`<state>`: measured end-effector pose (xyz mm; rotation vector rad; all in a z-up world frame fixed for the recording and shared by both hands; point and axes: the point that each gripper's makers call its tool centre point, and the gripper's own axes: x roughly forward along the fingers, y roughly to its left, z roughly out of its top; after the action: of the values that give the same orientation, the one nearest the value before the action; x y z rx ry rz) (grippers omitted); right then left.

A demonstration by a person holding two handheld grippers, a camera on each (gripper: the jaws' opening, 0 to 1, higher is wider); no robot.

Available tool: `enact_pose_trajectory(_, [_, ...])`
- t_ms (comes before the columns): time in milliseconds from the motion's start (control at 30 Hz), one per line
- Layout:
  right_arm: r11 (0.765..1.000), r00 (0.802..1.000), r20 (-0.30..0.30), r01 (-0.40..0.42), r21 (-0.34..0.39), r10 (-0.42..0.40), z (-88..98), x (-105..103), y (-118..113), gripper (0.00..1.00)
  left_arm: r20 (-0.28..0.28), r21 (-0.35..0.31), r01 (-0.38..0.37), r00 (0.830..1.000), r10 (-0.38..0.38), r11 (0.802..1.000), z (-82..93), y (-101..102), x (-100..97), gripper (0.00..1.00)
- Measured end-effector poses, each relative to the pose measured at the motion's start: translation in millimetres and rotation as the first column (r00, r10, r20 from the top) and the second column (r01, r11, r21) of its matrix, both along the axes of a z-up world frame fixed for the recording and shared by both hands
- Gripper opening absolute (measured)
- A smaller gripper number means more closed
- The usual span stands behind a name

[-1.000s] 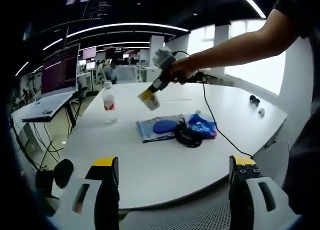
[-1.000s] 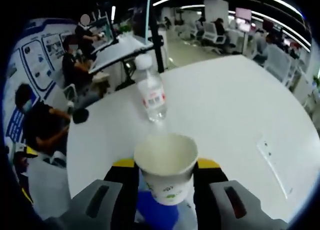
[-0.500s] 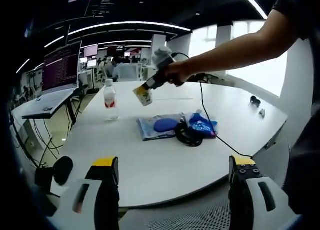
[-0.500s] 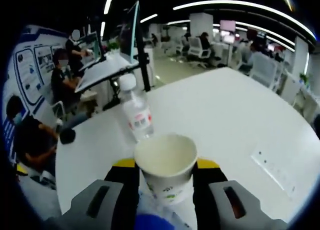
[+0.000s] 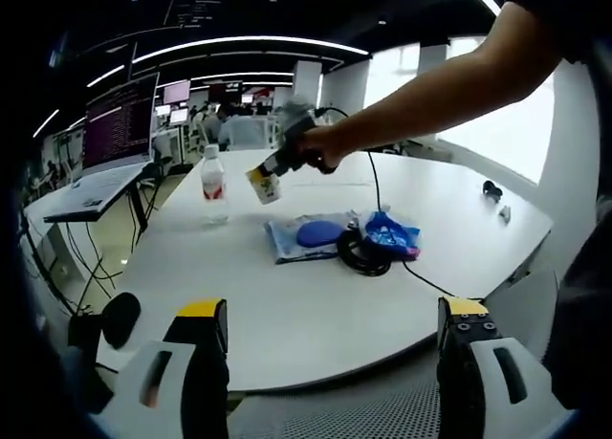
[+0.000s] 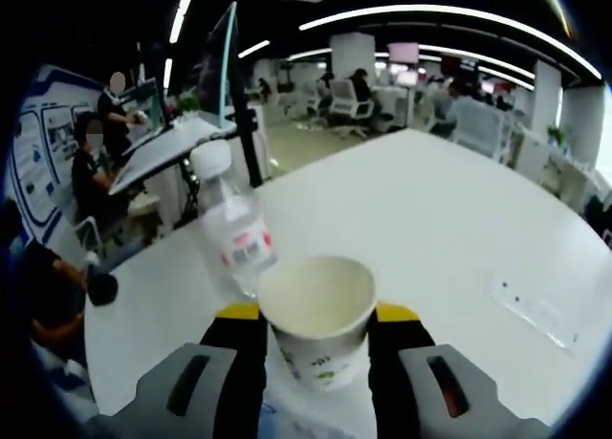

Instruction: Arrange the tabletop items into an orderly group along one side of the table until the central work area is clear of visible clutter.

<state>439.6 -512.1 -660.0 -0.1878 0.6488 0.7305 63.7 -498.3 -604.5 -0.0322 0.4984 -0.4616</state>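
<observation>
Paper cup rides clamped in the right gripper just beside the water bottle, ready to set down there, while the left gripper waits wide open, empty.

The left gripper view sits back off the near edge of the white surface, looking across it from a distance. The right gripper view rides low over the surface, close behind a water bottle, facing the office beyond. Both views take in that bottle and the surface.
</observation>
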Motion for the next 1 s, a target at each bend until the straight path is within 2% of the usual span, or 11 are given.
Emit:
enact_pose_trajectory(100, [1.0,1.0,0.004,0.019,0.011,-0.019,-3.9,6.0,4.8,0.38,-0.006,-0.021,-0.012,1.0,0.011,1.0,-1.7,0.9,-0.6,0.91])
enact_pose_trajectory(267, [0.999,0.999,0.005,0.032,0.011,-0.032,-9.5,14.1,13.2,0.38,-0.023,-0.02,-0.027,0.999,0.026,0.999,-5.1,2.9,-2.3,0.9])
enact_pose_trajectory(333, [1.0,1.0,0.018,0.025,-0.018,-0.025,-12.5,13.8,14.4,0.38,-0.023,-0.026,-0.037,0.999,0.036,0.999,-5.0,4.2,-2.0,0.9])
enact_pose_trajectory(600, [0.998,0.998,0.009,0.06,0.025,-0.06,-26.1,24.8,25.8,0.37,-0.018,-0.033,-0.06,0.998,0.06,0.998,-5.0,9.7,-0.5,0.9])
enact_pose_trajectory(767, [0.995,0.996,0.024,0.088,0.05,-0.09,-26.3,27.0,32.2,0.37,-0.023,-0.03,-0.058,0.998,0.058,0.998,-5.5,9.3,-0.6,0.9])
enact_pose_trajectory(1000, [0.995,0.995,0.052,0.082,0.054,-0.085,-27.7,27.0,41.6,0.37,-0.028,-0.023,-0.058,0.998,0.057,0.998,-6.6,8.6,-1.5,0.9])
